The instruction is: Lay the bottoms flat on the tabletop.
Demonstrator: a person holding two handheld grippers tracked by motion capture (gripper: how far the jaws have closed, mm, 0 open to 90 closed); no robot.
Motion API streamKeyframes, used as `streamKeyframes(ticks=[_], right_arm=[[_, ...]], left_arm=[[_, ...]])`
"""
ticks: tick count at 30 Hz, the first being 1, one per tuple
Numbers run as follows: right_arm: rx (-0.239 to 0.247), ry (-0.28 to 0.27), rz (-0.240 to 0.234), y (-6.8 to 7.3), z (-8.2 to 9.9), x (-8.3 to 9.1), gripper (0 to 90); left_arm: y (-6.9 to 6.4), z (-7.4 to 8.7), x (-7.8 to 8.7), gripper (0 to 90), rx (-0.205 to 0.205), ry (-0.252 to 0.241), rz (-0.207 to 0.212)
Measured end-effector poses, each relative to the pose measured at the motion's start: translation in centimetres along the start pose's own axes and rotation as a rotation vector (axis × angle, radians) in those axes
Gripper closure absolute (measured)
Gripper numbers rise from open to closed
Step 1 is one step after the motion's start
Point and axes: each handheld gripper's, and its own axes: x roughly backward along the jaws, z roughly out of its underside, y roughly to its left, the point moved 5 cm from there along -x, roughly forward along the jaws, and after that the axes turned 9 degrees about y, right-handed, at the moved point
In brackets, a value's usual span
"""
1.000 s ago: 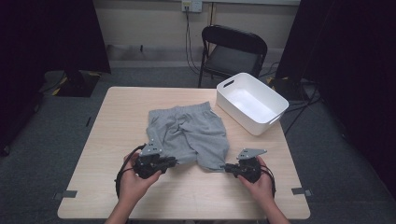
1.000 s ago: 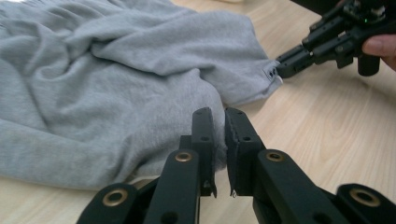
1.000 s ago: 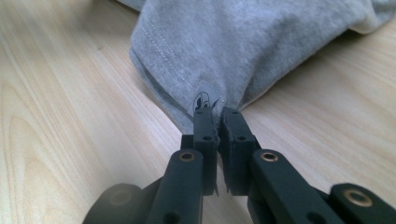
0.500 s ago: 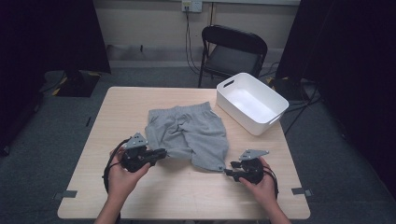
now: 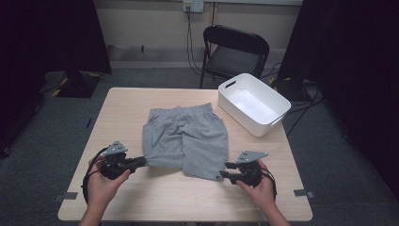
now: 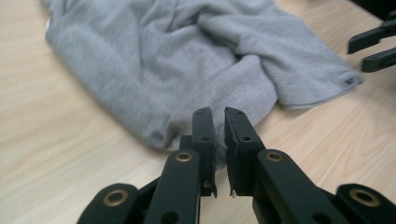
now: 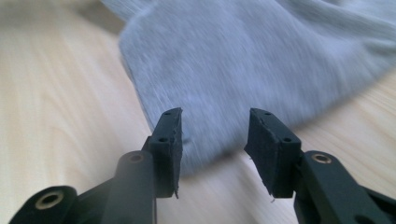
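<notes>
shorts spread flat, one corner pinched, one let go

we take the grey shorts (image 5: 186, 139) as our landmark. under them lies the pale wooden surface (image 5: 141, 101); they sit near its middle, waistband on the far side, both leg hems toward us. their long axis runs from the far edge of the surface to the near edge. the white bin (image 5: 253, 104) stands just beyond the shorts' right side, apart from the cloth, and a black chair (image 5: 233, 52) stands behind it off the surface.

our left tongs (image 5: 140, 161) meet the shorts at the near left hem corner. they are drawn narrow, and in the left gripper view the pads (image 6: 204, 135) pinch a fold of grey cloth.

our right tongs (image 5: 227, 170) sit at the near right hem corner. their jaws have just been opening and now stand partly apart; in the right gripper view the hem lies between the pads (image 7: 170, 140) but they do not press it.

we judge the cloth lies straight ahead of both tongs, each hand equally near its own corner.
</notes>
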Motion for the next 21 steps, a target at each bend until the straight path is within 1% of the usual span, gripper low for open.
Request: streamKeyframes(ticks=[2,4,5,6,7,8,9,11,12,13,16,18,19,20,21], right_arm=[[0.025,-0.009,-0.043,0.9,-0.6,-0.6,57.0],[0.047,-0.007,-0.08,1.9,-1.1,-1.4,57.0],[0.061,0.003,-0.095,2.4,-1.4,-2.0,56.4],[0.08,0.021,-0.099,2.9,-1.5,-2.5,55.1],[0.098,0.034,-0.094,3.2,-1.7,-3.0,54.9],[0.105,0.049,-0.098,3.5,-1.9,-3.4,54.9],[0.115,0.052,-0.1,3.8,-2.3,-3.7,54.6],[0.118,0.038,-0.109,4.3,-3.1,-4.2,52.0],[0.126,0.037,-0.106,4.5,-3.5,-4.6,51.6],[0.136,0.044,-0.1,4.7,-3.8,-4.9,51.1],[0.132,0.07,-0.09,4.9,-4.3,-6.4,48.8],[0.122,0.074,-0.095,5.1,-4.6,-7.1,47.4],[0.127,0.073,-0.095,5.2,-4.7,-7.4,46.7],[0.135,0.079,-0.087,5.3,-4.8,-7.7,47.7],[0.151,0.093,-0.065,5.3,-4.9,-8.0,49.5]], left_arm=[[-0.1,0.5,-0.4,83.5,-0.007,0.023,-0.001],[-0.3,0.5,-0.9,83.4,-0.01,0.028,0.01],[-0.4,0.5,-1.0,83.4,-0.013,0.033,0.014],[-0.6,0.3,-1.1,83.4,-0.016,0.028,0.015],[-0.7,0.2,-1.2,83.4,-0.018,0.028,0.024],[-0.9,0.1,-1.2,83.4,-0.017,0.022,0.032],[-1.1,0.0,-1.3,83.4,-0.028,0.024,0.03],[-1.4,0.0,-1.5,83.4,-0.036,0.031,0.036],[-1.5,0.0,-1.5,83.4,-0.044,0.033,0.038],[-1.6,0.0,-1.6,83.4,-0.039,0.033,0.044],[-1.7,0.0,-1.7,83.4,-0.04,0.031,0.056],[-1.8,0.0,-1.8,83.4,-0.043,0.03,0.061],[-1.9,0.1,-1.8,83.4,-0.047,0.035,0.065],[-2.0,0.1,-1.9,83.4,-0.052,0.034,0.065],[-2.1,0.1,-1.9,83.4,-0.054,0.037,0.069]])
